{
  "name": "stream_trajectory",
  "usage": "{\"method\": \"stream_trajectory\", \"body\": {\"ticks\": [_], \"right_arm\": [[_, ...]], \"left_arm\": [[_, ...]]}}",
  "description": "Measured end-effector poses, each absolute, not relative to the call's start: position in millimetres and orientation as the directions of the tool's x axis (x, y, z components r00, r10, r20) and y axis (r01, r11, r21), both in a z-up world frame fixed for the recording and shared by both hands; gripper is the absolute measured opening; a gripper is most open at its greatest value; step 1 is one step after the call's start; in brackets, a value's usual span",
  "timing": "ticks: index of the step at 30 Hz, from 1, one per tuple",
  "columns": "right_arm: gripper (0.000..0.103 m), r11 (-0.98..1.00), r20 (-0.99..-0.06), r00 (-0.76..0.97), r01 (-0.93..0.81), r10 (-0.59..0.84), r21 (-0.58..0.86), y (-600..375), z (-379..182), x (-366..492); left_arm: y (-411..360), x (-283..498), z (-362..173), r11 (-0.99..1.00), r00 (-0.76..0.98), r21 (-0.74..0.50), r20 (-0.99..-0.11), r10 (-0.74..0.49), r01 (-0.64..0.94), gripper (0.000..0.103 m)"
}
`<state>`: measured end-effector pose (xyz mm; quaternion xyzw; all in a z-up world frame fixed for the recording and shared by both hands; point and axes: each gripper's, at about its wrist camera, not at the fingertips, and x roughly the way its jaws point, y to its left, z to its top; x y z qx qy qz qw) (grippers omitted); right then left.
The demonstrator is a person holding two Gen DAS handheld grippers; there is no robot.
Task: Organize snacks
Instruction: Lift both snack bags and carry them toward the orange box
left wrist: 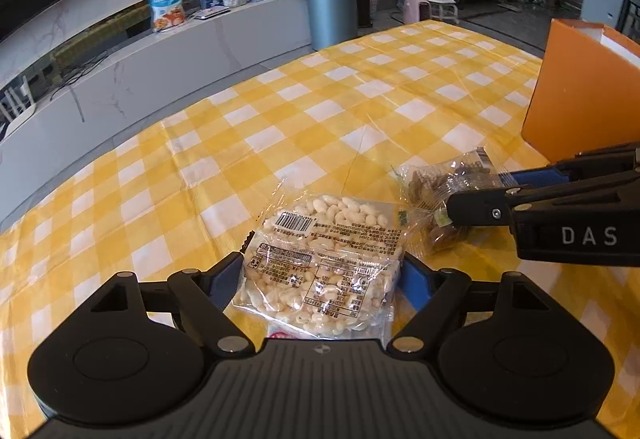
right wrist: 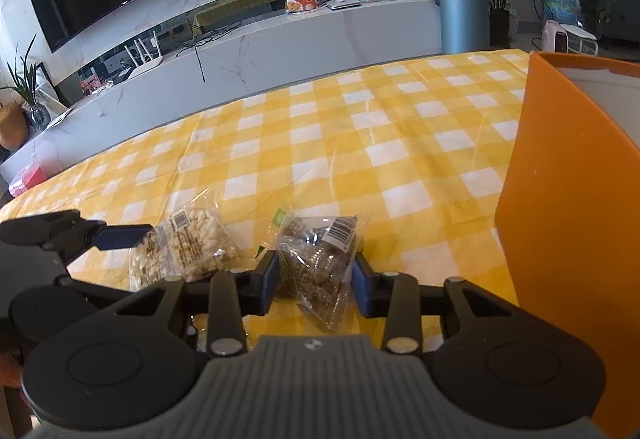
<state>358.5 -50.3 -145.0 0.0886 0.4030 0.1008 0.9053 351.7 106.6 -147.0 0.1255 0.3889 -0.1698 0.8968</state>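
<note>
A clear bag of white peanuts [left wrist: 320, 263] lies on the yellow checked tablecloth [left wrist: 320, 111] between the blue pads of my left gripper [left wrist: 322, 279], which press its sides. A clear bag of brown snacks [right wrist: 316, 263] sits between the pads of my right gripper [right wrist: 316, 279], which is closed on it. In the left wrist view the brown bag [left wrist: 436, 199] lies to the right, with the right gripper [left wrist: 492, 195] on it. In the right wrist view the peanut bag [right wrist: 184, 247] and left gripper [right wrist: 132, 243] are at the left.
A tall orange box [right wrist: 568, 223] with an open top stands on the table at the right, also in the left wrist view [left wrist: 580, 95]. Beyond the table are a white TV bench, a grey bin [left wrist: 332, 11] and plants.
</note>
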Motion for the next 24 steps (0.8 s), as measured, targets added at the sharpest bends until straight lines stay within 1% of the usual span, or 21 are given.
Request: {"method": "stream_trajectory", "body": {"ticks": [4, 8, 12, 17, 24], "right_arm": [[0.033, 0.963, -0.711, 0.655, -0.106, 0.254, 0.247, -52, -142, 356], [0.032, 0.964, -0.692, 0.677, -0.111, 0.250, 0.240, -55, -132, 350], [0.031, 0.964, -0.673, 0.695, -0.120, 0.253, 0.239, -56, -119, 340], [0.030, 0.964, -0.653, 0.712, -0.147, 0.259, 0.222, -60, -103, 320], [0.030, 0.961, -0.615, 0.739, -0.195, 0.274, 0.194, -70, -78, 276]], "left_arm": [[111, 340, -139, 0.939, 0.668, 0.067, -0.719, -0.189, 0.338, 0.094], [113, 323, -125, 0.957, 0.706, 0.056, -0.687, -0.171, 0.286, 0.094], [111, 302, -111, 0.971, 0.739, 0.062, -0.660, -0.135, 0.232, 0.094], [108, 277, -93, 0.987, 0.761, 0.041, -0.642, -0.091, 0.154, 0.094], [99, 231, -64, 0.994, 0.795, 0.004, -0.601, -0.087, 0.111, 0.094]]}}
